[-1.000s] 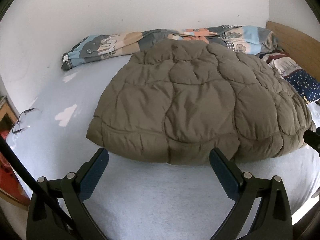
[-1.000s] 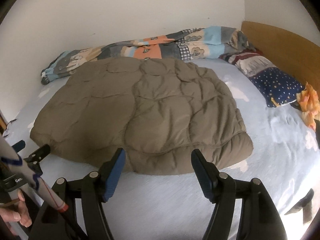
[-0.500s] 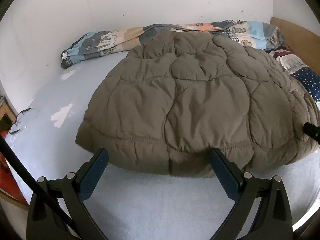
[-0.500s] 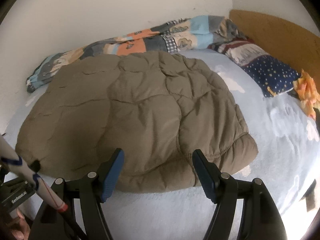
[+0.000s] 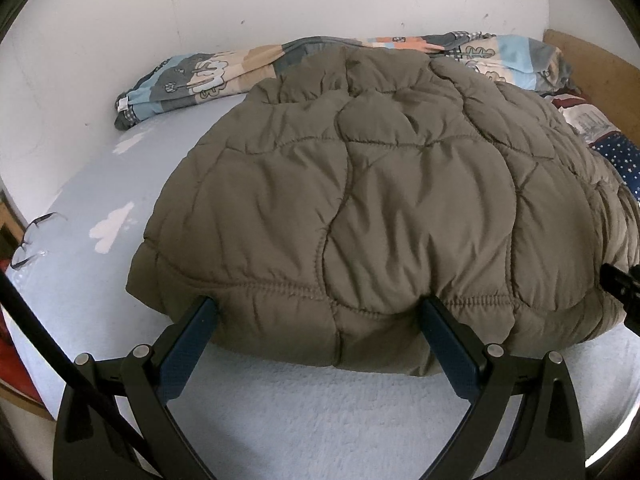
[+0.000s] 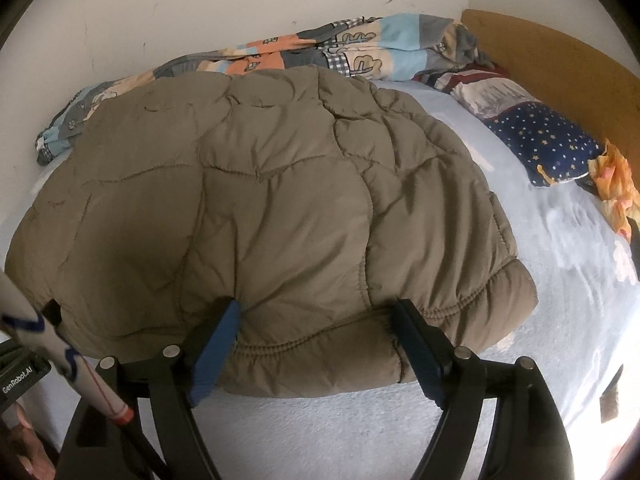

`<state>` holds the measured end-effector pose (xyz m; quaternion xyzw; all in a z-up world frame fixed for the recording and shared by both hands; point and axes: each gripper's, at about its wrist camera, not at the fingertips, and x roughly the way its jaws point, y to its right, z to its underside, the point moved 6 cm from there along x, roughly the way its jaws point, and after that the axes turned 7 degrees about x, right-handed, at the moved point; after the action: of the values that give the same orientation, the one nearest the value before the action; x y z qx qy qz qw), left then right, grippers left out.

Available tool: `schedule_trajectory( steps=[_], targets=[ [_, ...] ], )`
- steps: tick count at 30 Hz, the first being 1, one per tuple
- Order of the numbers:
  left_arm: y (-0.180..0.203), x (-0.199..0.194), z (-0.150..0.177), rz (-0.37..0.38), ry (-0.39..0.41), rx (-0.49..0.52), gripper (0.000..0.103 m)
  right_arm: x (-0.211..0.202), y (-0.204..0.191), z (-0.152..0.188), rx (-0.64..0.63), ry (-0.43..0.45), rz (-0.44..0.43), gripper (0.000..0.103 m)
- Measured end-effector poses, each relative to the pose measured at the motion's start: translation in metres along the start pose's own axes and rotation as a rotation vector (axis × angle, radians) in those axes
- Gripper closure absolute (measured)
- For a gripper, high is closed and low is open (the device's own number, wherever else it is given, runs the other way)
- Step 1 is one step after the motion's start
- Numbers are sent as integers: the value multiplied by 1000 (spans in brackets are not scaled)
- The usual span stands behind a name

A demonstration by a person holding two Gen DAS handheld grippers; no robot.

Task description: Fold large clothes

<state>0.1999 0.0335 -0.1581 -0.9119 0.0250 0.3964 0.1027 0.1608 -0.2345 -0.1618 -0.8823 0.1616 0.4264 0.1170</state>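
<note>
Puffily, olive quilted jacket (image 5: 380,208) lies folded on bed (image 5: 320,420).

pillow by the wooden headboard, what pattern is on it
The navy fabric pillow carries small pale stars and dots; clearest in the right wrist view.

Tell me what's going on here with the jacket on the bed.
A person holding a gripper in each hand is working on a puffy olive jacket spread on a light blue bed. The left gripper and the right gripper are both at the jacket's near hem with their jaws wide open, pressed against the padded edge but not clamped on it. Nothing is lifted yet. A patterned blanket lies along the wall behind, and a starry pillow sits by the headboard.
</note>
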Motion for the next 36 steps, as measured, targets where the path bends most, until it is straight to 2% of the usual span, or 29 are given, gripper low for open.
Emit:
schedule_trajectory(
  steps=[12,17,20,23,26,29,33,36],
  targets=[
    [0,-2,1,-3,3,6,2,-1,-3,5,-15,-8,4,17],
    [0,-19,4,-7,21,22,2,-16,3,8,4,-9,-14,17],
    [1,-41,5,4,64,34,2,-34,9,12,20,-7,-13,17],
    [-2,-62,4,10,96,34,2,-56,15,11,34,32,-19,17],
    [-7,-89,8,54,116,7,2,-81,23,18,66,62,-25,16],
    [-13,-120,15,77,145,7,2,-97,26,30,81,54,-21,15],
    [-24,-160,11,71,183,-1,2,-128,25,37,55,65,-4,12],
    [-37,-194,-4,35,209,-4,2,-159,17,27,43,96,-14,11]
  ],
)
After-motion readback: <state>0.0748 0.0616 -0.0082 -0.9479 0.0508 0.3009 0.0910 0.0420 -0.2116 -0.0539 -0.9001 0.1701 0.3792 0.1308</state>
